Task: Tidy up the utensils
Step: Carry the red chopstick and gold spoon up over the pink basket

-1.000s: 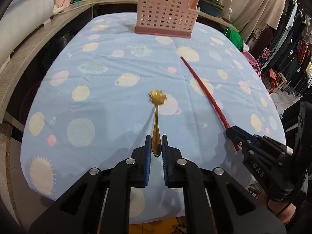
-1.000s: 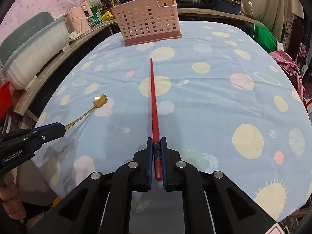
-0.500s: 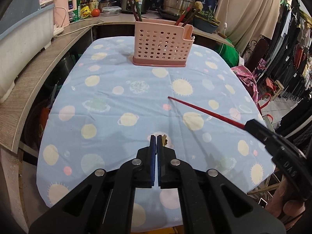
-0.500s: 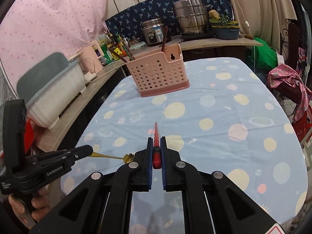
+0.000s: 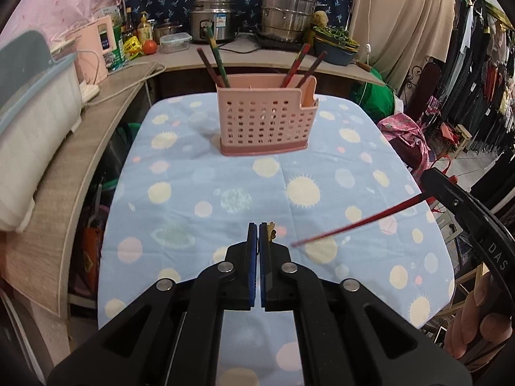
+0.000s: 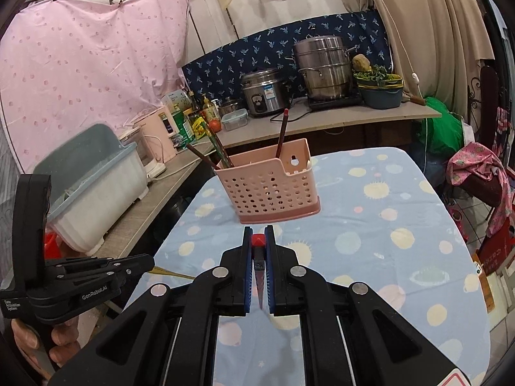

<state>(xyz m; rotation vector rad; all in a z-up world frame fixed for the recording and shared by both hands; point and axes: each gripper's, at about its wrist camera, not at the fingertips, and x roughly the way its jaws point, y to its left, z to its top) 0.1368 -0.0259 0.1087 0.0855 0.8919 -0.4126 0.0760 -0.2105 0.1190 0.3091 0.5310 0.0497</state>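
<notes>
Left view: left gripper (image 5: 258, 225) pinching the gold spoon (image 5: 272, 232), flower end peeking just right of the pressed-together tips. Red chopstick (image 5: 357, 223) sticking out from the right gripper (image 5: 433, 183), above the tablecloth (image 5: 199, 173).

Right view: right gripper (image 6: 258, 230) squeezing the red chopstick (image 6: 258, 241) between its tips, pink basket (image 6: 267, 186) far behind.

Pink dotted curtain (image 6: 80, 74) at 10 o'clock; wooden counter (image 6: 322, 122) at 12 with steel pots (image 6: 322, 67); beige drape (image 6: 434, 32) at 2.
</notes>
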